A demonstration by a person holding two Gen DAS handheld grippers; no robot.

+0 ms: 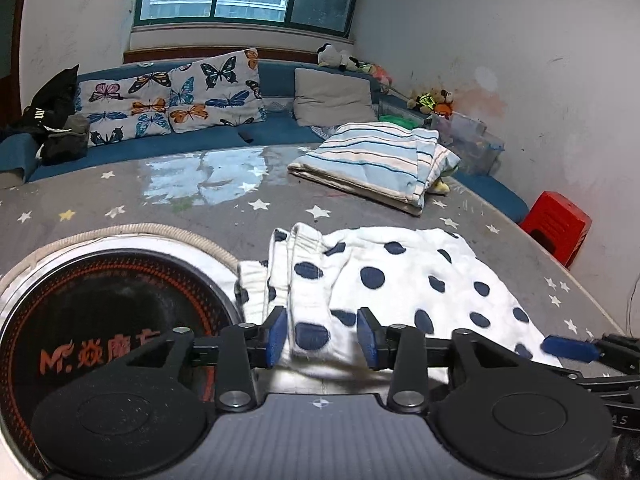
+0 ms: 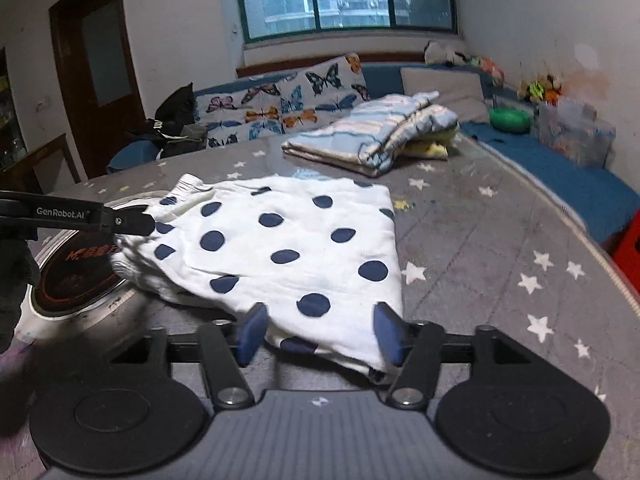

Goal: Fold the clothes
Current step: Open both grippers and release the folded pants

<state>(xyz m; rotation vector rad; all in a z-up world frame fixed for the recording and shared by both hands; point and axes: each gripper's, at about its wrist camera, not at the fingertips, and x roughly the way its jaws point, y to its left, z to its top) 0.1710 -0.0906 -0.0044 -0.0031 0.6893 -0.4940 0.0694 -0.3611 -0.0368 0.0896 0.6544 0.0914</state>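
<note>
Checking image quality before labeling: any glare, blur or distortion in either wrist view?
Left wrist view: window glare on the glossy tabletop, heavy fisheye bending of the table rim, polka-dot garment sharp. Right wrist view: softer overall, slight blur on the far striped folded cloth, a dark shadow at lower left beside the round burner, and the same fisheye curvature.

The left gripper [image 1: 322,336] stood with jaws apart around the waistband of the spotted white shorts [image 1: 400,280]. At one o'clock lay a folded striped cloth [image 1: 372,160]; at nine, a round burner [image 1: 108,320].
</note>
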